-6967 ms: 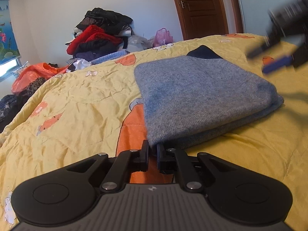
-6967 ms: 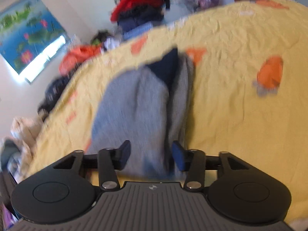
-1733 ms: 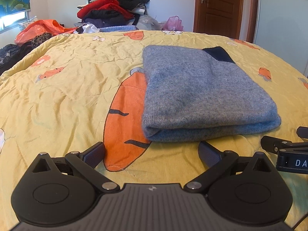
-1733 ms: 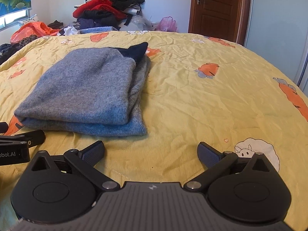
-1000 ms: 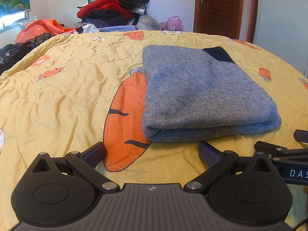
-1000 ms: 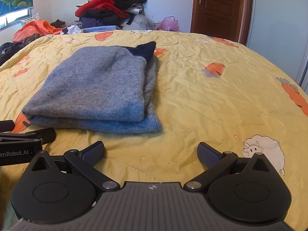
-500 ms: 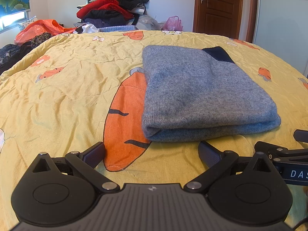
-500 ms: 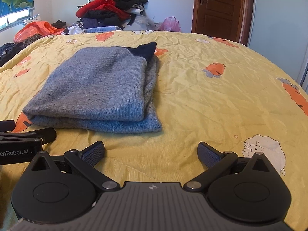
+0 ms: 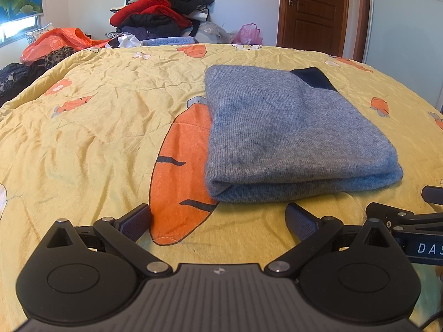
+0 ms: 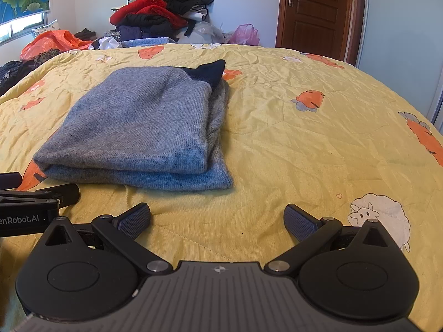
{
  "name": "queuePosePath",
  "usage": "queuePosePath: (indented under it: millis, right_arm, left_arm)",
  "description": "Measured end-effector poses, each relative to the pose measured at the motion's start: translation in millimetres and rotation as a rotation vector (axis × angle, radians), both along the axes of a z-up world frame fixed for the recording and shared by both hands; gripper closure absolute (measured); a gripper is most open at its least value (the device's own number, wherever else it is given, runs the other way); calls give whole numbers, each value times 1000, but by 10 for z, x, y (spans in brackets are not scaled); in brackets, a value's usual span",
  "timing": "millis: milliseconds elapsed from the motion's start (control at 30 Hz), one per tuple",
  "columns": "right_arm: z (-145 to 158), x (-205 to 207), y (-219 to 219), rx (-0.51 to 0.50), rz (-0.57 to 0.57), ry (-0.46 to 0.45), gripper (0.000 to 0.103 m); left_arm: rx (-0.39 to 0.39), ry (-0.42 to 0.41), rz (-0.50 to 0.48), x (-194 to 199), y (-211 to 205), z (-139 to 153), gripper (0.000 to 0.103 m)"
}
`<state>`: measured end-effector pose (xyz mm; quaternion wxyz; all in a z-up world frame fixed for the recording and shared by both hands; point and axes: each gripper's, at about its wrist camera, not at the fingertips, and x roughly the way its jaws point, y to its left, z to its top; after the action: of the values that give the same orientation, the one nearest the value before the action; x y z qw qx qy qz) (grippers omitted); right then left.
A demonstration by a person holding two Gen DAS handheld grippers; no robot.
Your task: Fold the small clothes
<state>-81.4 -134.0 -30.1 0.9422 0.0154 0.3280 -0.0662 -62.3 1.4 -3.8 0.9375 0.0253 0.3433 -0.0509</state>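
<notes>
A grey knitted sweater (image 9: 290,135) with a dark navy collar lies folded flat on the yellow carrot-print bedspread (image 9: 91,127). It also shows in the right wrist view (image 10: 138,127). My left gripper (image 9: 218,218) is open and empty, just short of the sweater's near edge. My right gripper (image 10: 217,217) is open and empty, near the sweater's near right corner. Each gripper shows at the edge of the other's view: the right one (image 9: 409,221) and the left one (image 10: 33,204).
A heap of red, black and dark clothes (image 9: 163,11) sits past the far edge of the bed. An orange bag (image 9: 55,41) and more dark clothes lie at the far left. A brown door (image 9: 313,11) stands at the back right.
Seven seconds ago my left gripper was shut on the sweater's near edge; it has let go and backed off. Over the last second both grippers stay open and hardly move.
</notes>
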Motion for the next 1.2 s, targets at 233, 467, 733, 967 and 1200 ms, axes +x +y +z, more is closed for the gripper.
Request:
queuePosePath:
  millis: [233, 467, 733, 967, 1200]
  right_arm:
    - [-1, 0, -1, 0, 0, 0, 0]
    - [-2, -3, 0, 0, 0, 0, 0]
    - [-1, -4, 1, 0, 0, 0, 0]
    - [0, -4, 1, 0, 0, 0, 0]
    - [0, -6, 2, 0, 0, 0, 0]
  left_arm:
    - [1, 0, 0, -2, 1, 0, 0]
    - [-3, 2, -3, 0, 4, 1, 0]
    - [-1, 15, -3, 5, 8, 10, 0]
    - [-1, 21, -23, -12, 25, 13, 0]
    - [-1, 18, -25, -22, 27, 10, 0]
